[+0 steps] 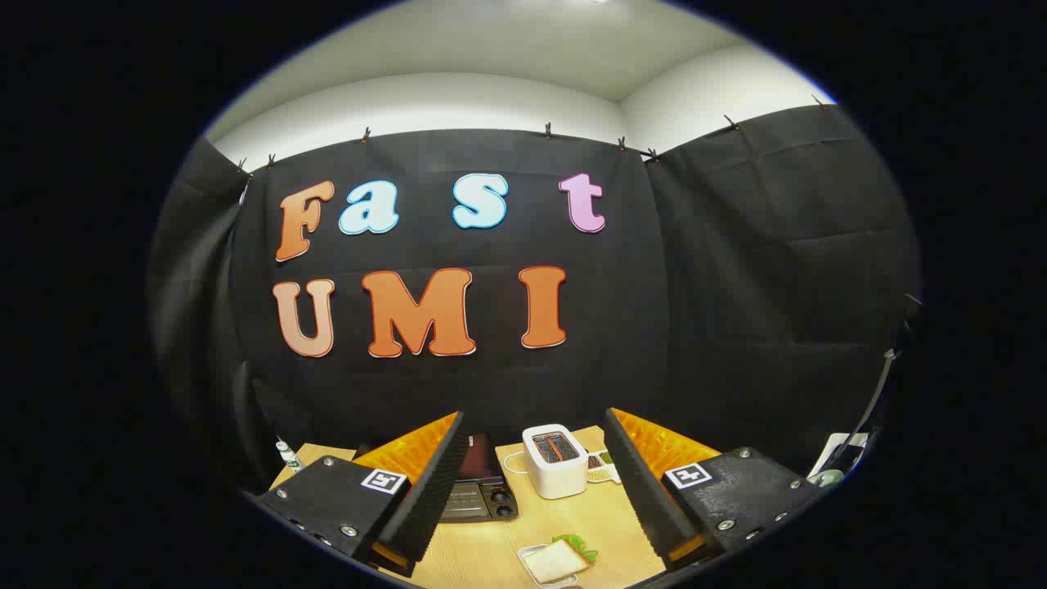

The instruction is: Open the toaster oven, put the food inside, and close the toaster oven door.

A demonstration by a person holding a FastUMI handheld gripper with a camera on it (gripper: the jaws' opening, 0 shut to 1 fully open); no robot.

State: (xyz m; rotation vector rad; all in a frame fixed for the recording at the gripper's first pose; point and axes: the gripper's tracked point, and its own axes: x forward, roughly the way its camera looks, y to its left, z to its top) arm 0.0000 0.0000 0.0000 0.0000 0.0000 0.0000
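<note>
Gripper was spread wide, nothing between the fingers, held above the wooden surface and angled toward the booth's black cloth wall. One shallow white tray sat on the surface between the fingers at the near edge, holding one sandwich with a green leaf sticking out on its far side. One dark toaster oven stood just ahead of the left finger, partly hidden behind it; two knobs showed on its front right, door state could not be told. One white pop-up toaster stood just right of the oven, between the fingers and beyond the tray, slots facing up. One small packet or dish with mixed-colour contents lay touching or just beside the toaster, next to the right finger; contents too small to identify. One small bottle with a green label stood at the surface's far left corner, well apart from the rest. Open bare wood ran between tray and toaster. Some pale items sat off the right side, unclear what.
</note>
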